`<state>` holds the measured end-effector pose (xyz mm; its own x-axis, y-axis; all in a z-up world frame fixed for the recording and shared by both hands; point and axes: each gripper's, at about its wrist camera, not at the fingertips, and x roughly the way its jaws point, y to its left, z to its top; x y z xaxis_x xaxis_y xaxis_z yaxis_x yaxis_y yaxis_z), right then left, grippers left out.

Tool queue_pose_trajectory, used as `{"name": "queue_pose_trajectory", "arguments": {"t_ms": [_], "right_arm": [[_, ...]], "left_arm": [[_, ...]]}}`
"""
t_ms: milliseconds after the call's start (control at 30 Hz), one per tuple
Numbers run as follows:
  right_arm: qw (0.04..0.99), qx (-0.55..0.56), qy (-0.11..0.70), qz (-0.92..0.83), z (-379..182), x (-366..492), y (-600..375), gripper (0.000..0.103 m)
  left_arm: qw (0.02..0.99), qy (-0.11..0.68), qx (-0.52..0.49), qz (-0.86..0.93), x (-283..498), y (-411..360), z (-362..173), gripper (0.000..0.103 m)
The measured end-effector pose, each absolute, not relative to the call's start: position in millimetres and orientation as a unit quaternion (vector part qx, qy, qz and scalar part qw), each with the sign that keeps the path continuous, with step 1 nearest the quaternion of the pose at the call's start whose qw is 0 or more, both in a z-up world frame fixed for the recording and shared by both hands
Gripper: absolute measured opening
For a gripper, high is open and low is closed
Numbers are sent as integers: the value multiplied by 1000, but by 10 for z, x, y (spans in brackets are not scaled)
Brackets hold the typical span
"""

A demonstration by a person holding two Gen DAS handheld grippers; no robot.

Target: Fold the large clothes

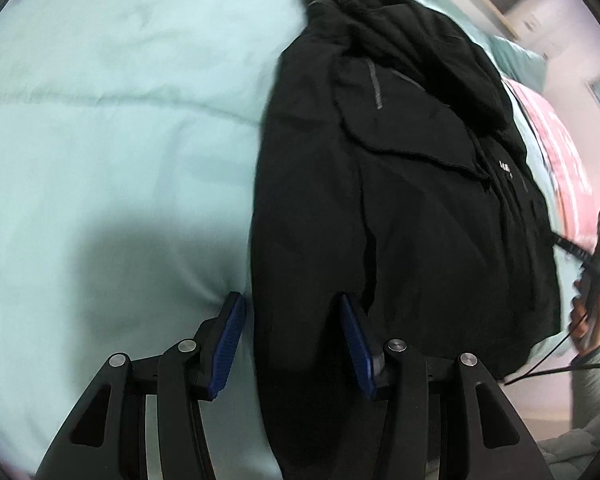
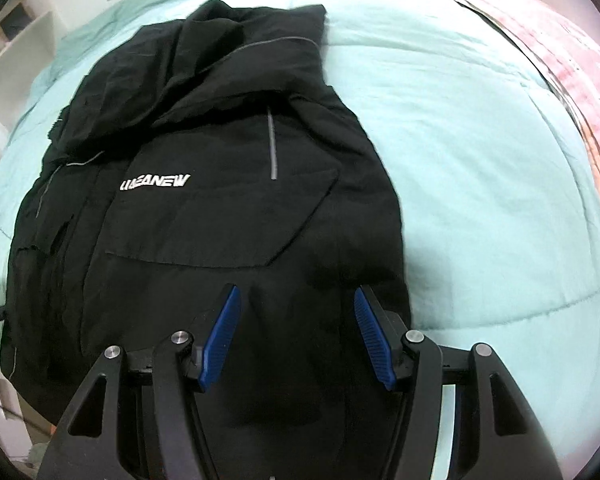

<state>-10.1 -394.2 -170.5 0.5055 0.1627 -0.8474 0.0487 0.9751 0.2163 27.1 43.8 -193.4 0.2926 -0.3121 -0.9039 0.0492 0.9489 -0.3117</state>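
Fingers point(image 2: 224, 336) spread; black jacket point(image 2: 220, 208) lies beneath.

White block lettering stood on the chest of the black jacket point(image 2: 204, 200), above the edge of a flap; in the right wrist view it read roughly "LIAEANEW", though the first letters were hard to tell. In the left wrist view the same lettering point(image 1: 504, 167) showed only as a small white smear, too blurred to read.
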Motion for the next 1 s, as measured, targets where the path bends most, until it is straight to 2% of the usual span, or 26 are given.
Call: {"name": "queue_pose_trajectory", "arguments": {"t_ms": [133, 333, 567, 700, 867, 1000], "right_arm": [[879, 88, 468, 32, -1725, -248, -3830, 62], [886, 127, 446, 20, -1699, -712, -3991, 62], [884, 110, 454, -37, -1635, -1104, -4083, 61], [875, 102, 472, -42, -1719, -1145, -4065, 52], [872, 110, 475, -31, -1762, -1195, -4045, 52], [866, 123, 484, -29, -1796, -1200, -4079, 52]], "left_arm": [[822, 546, -115, -112, 227, 440, -1941, 53], [860, 491, -118, -78, -241, 517, -1746, 53], [844, 511, -140, -82, -562, 711, -1757, 53], [827, 517, -170, -144, -598, 571, -1826, 53], [811, 532, -186, -157, -389, 473, -2028, 57], [804, 514, -233, -186, -350, 451, -1974, 52]]}}
